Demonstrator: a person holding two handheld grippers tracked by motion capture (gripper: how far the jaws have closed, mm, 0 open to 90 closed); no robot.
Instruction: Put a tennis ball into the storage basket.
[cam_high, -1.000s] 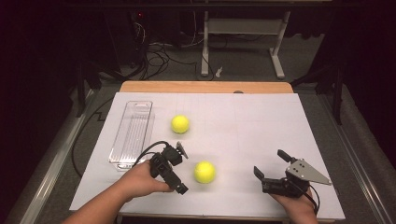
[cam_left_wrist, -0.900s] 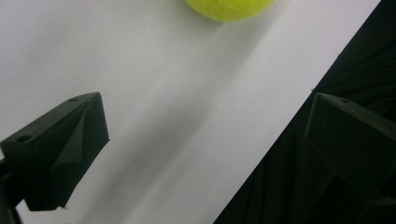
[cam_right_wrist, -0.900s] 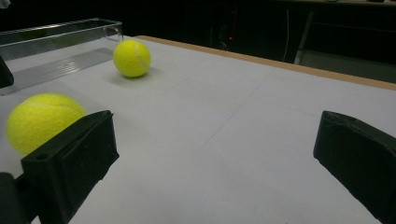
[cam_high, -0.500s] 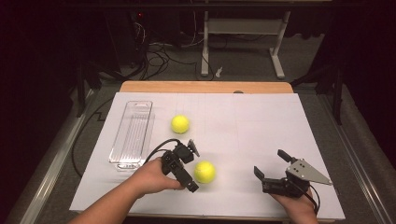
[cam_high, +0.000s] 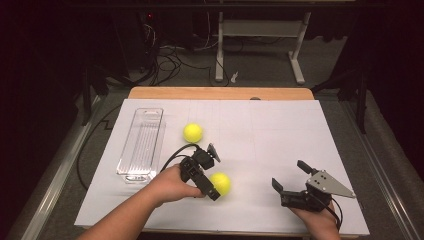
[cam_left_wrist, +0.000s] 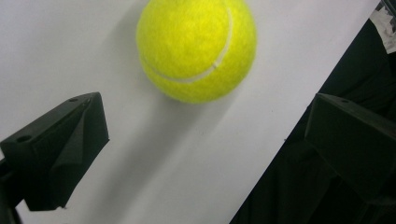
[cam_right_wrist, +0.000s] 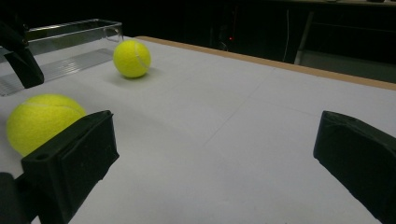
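The right gripper (cam_high: 292, 181) is held wide apart at the near right, with nothing in it. The left gripper (cam_high: 214, 172) is held wide apart around the near ball (cam_high: 220, 183), not yet touching it. A grab seems under way; next, the jaws must be closed on it. Farther off, a second ball (cam_high: 192, 132) is seen beside the tray (cam_high: 141, 145).

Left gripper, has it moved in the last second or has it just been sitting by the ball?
Yes. Against the clear tray, the left gripper has moved rightward to the near tennis ball, open jaws now beside it.
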